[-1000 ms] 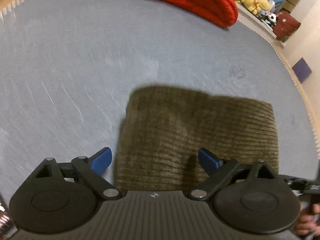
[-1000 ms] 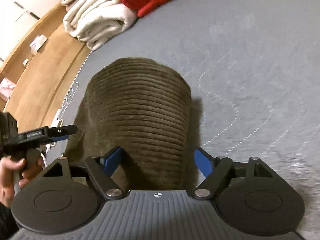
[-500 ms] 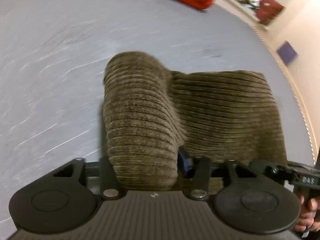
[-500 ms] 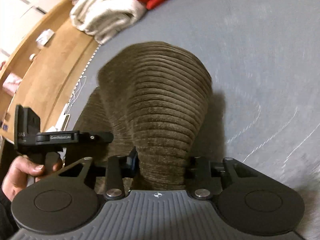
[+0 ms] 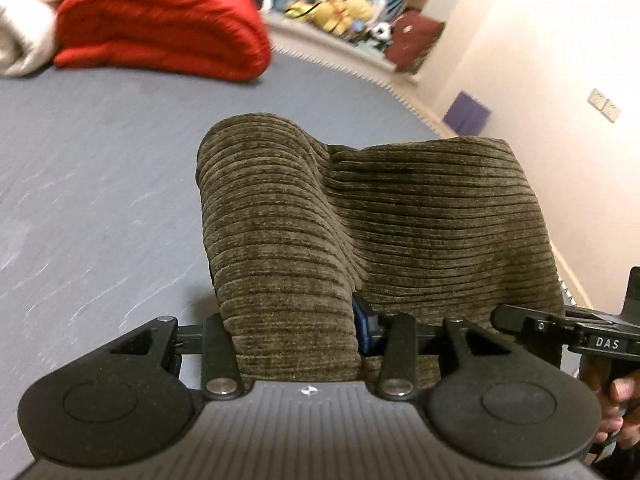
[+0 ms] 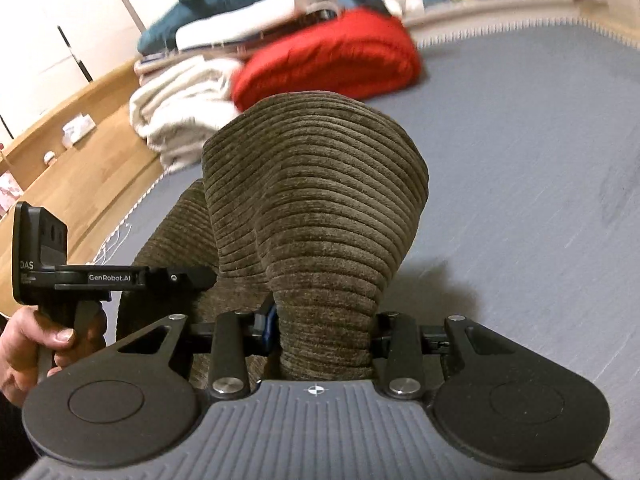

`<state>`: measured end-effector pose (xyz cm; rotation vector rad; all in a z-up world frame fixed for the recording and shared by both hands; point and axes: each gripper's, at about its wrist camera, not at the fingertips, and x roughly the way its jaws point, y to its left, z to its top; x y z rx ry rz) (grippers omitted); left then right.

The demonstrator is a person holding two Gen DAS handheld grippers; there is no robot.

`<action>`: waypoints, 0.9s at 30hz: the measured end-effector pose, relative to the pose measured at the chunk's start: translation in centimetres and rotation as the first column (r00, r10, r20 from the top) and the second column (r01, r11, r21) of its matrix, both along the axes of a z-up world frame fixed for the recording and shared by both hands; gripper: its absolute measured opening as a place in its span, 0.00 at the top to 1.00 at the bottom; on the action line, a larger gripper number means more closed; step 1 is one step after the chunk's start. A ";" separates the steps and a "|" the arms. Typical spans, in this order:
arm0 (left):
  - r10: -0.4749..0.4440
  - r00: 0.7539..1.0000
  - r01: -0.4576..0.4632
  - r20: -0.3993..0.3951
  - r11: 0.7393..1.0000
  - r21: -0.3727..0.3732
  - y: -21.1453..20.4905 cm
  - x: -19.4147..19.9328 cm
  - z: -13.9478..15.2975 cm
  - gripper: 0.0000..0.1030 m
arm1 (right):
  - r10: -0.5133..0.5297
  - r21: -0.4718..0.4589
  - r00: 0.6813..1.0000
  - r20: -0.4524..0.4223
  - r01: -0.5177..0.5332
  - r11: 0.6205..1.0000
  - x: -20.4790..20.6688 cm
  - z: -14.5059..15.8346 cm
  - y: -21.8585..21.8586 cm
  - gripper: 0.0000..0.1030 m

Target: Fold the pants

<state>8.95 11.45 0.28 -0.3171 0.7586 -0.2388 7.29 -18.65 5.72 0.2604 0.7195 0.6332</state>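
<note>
Olive-brown corduroy pants (image 5: 400,220) hang lifted above a grey-blue bed cover (image 5: 88,184). My left gripper (image 5: 294,332) is shut on the near left edge of the pants, and the cloth bulges up over its fingers. My right gripper (image 6: 324,336) is shut on the near right edge of the pants (image 6: 320,200), which rise in a rounded hump in front of it. The right gripper's body shows at the right of the left wrist view (image 5: 560,328). The left gripper's body shows at the left of the right wrist view (image 6: 120,278).
A folded red blanket (image 5: 160,24) and a white blanket (image 6: 180,108) lie at the far end of the bed. Stacked clothes (image 6: 240,20) and stuffed toys (image 5: 340,12) are behind. A wooden floor (image 6: 60,168) runs along the left edge, a wall (image 5: 540,60) along the right.
Both grippers closed on the near edge of the pants and lifted it. The cloth rose off the bed and both views tilted up toward the far end.
</note>
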 end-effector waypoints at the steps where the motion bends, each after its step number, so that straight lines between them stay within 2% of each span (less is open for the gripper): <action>1: -0.008 1.000 0.008 0.009 1.000 -0.010 -0.4 0.5 0.0 0.55 | -0.001 0.001 1.000 0.016 0.001 1.000 0.4 0.2 -0.7 0.63; 3: -0.012 1.000 0.013 0.008 0.999 -0.035 -0.7 1.4 -0.4 0.51 | -0.004 0.001 0.999 0.041 0.004 1.000 1.6 0.2 -2.1 0.62; 4: -0.004 1.000 0.003 -0.006 0.999 -0.041 -1.1 2.2 -0.9 0.46 | -0.007 -0.010 0.999 0.049 0.007 1.000 2.4 -0.1 -2.4 0.60; 5: 0.015 0.999 -0.016 -0.032 1.000 -0.026 -1.1 3.0 -1.8 0.44 | -0.036 -0.036 0.998 0.050 0.038 0.999 3.4 -0.7 -2.3 0.56; 6: 0.043 0.998 -0.042 -0.054 0.999 0.014 -1.1 3.4 -2.3 0.43 | -0.092 -0.079 0.994 0.051 0.096 0.992 4.2 -1.5 -2.1 0.46; 7: 0.099 0.994 -0.093 -0.054 0.991 0.096 -1.3 3.6 -2.7 0.43 | -0.171 -0.156 0.984 0.053 0.177 0.972 5.1 -2.4 -1.8 0.41; 9: 0.186 0.983 -0.178 -0.002 0.945 0.274 -1.7 3.2 -2.3 0.44 | -0.300 -0.309 0.949 0.096 0.314 0.897 6.0 -3.3 -1.3 0.41; 10: 0.193 0.981 -0.191 0.025 0.934 0.300 -1.7 3.1 -1.7 0.44 | -0.326 -0.338 0.938 0.118 0.346 0.875 6.2 -3.2 -1.3 0.41; 11: 0.177 0.983 -0.185 0.052 0.944 0.273 -1.5 2.5 -1.0 0.44 | -0.320 -0.311 0.940 0.120 0.341 0.887 6.2 -2.8 -1.5 0.41; 14: 0.062 0.996 -0.071 0.058 0.983 0.170 -1.8 0.7 0.4 0.45 | -0.225 -0.219 0.968 0.111 0.245 0.944 5.2 -1.4 -1.9 0.42; 16: -0.048 0.998 0.042 0.032 0.986 0.164 -2.8 -0.4 0.1 0.46 | -0.099 -0.222 0.990 0.103 0.120 0.968 4.6 -1.1 -0.8 0.42; 17: -0.131 0.991 0.132 -0.017 0.972 0.192 -3.8 -0.6 -0.7 0.47 | -0.011 -0.244 0.998 0.069 0.027 0.969 4.5 -1.4 0.0 0.42; 18: -0.182 0.980 0.196 -0.080 0.949 0.246 -4.7 -0.7 -2.0 0.52 | 0.077 -0.285 0.997 0.011 -0.071 0.956 4.5 -2.2 0.9 0.42; 19: -0.203 0.968 0.241 -0.147 0.912 0.332 -5.4 -0.7 -3.6 0.55 | 0.151 -0.343 0.987 -0.061 -0.163 0.925 4.5 -3.5 1.9 0.41; 20: -0.219 0.957 0.280 -0.191 0.870 0.406 -6.1 -0.8 -5.1 0.54 | 0.187 -0.427 0.977 -0.105 -0.214 0.879 4.4 -5.3 2.7 0.41; 21: -0.231 0.953 0.295 -0.195 0.851 0.435 -6.4 -1.0 -5.7 0.54 | 0.209 -0.469 0.973 -0.098 -0.231 0.853 4.2 -6.1 3.3 0.41; 22: -0.222 0.956 0.285 -0.192 0.857 0.430 -6.4 -1.1 -5.4 0.54 | 0.235 -0.482 0.968 -0.085 -0.246 0.841 4.0 -6.3 3.7 0.41; 23: -0.202 0.961 0.263 -0.188 0.874 0.409 -6.1 -1.0 -4.8 0.54 | 0.238 -0.487 0.968 -0.078 -0.245 0.838 4.0 -5.9 4.1 0.41; 24: -0.188 0.966 0.244 -0.175 0.883 0.401 -6.1 -1.3 -4.3 0.55 | 0.222 -0.477 0.972 -0.076 -0.231 0.848 4.1 -5.4 4.1 0.41; 27: -0.132 0.987 0.158 -0.092 0.896 0.415 -6.5 -1.5 -2.6 0.54 | 0.186 -0.377 0.982 -0.028 -0.183 0.908 4.6 -3.4 2.8 0.41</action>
